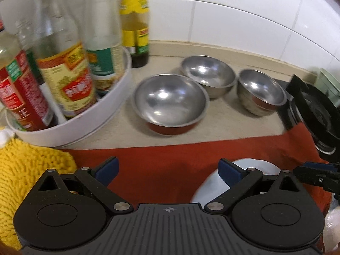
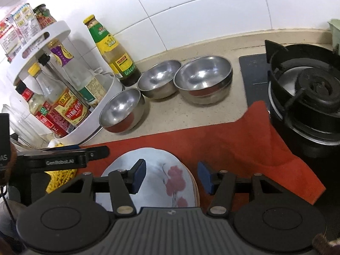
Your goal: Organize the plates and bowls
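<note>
Both views are brightly and evenly lit from above. The white wall tiles (image 2: 191,10) are close to overexposed and carry small glare spots. The steel bowls (image 1: 170,102) show hard white highlights inside, and throw only soft, short shadows on the bench (image 2: 191,114). Fisheye distortion bends the tile joints and the bench edge into arcs, and dark vignetting fills the frame corners. In the left wrist view the sauce bottles (image 1: 63,63) are smeared by motion blur and their labels are unreadable. The right wrist view is sharper; its bottle labels (image 2: 70,108) stay fairly crisp.
</note>
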Demonstrator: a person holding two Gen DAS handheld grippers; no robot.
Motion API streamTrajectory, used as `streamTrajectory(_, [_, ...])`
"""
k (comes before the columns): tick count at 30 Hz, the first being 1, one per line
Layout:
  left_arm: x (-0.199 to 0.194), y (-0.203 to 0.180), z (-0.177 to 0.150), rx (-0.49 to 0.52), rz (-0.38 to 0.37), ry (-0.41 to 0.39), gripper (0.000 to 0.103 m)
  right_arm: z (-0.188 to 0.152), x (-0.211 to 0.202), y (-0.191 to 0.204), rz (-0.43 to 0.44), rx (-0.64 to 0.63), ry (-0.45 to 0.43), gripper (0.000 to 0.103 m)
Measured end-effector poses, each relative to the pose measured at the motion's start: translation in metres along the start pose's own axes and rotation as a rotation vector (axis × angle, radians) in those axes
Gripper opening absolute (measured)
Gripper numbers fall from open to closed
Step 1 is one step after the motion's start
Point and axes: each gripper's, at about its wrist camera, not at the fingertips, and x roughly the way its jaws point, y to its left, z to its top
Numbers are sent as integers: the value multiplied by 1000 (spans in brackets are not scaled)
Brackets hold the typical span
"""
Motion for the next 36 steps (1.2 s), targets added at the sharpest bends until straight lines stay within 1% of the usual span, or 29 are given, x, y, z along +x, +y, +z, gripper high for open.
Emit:
streamTrajectory(3, [3, 13, 4, -25, 13, 3, 101, 9, 12, 10, 14, -16, 13, 50])
streamTrajectory(7, [9, 21, 16, -54, 3, -10, 101, 26, 32, 33, 38, -78, 11, 50])
streamTrajectory(10, [18, 23, 26, -64, 3, -13, 101, 43, 48, 47, 35, -110, 2, 51])
streamTrajectory(13, [28, 24, 33, -73, 1, -9, 101, 59, 62, 54, 15, -122, 10, 51])
streamTrajectory(21, [50, 31, 49, -110, 1, 17, 101, 81, 93, 52, 18, -116, 45, 51])
streamTrajectory(29, [72, 28, 58, -124, -15, 38, 100, 95, 125, 47, 78, -67, 89, 51])
streamTrajectory(32, [79, 28, 58, -121, -6, 45, 100, 98, 136, 46, 97, -46, 103, 51])
streamTrajectory(36, [86, 31, 58, -130, -14, 61, 96, 100, 146, 47, 113, -42, 114, 51])
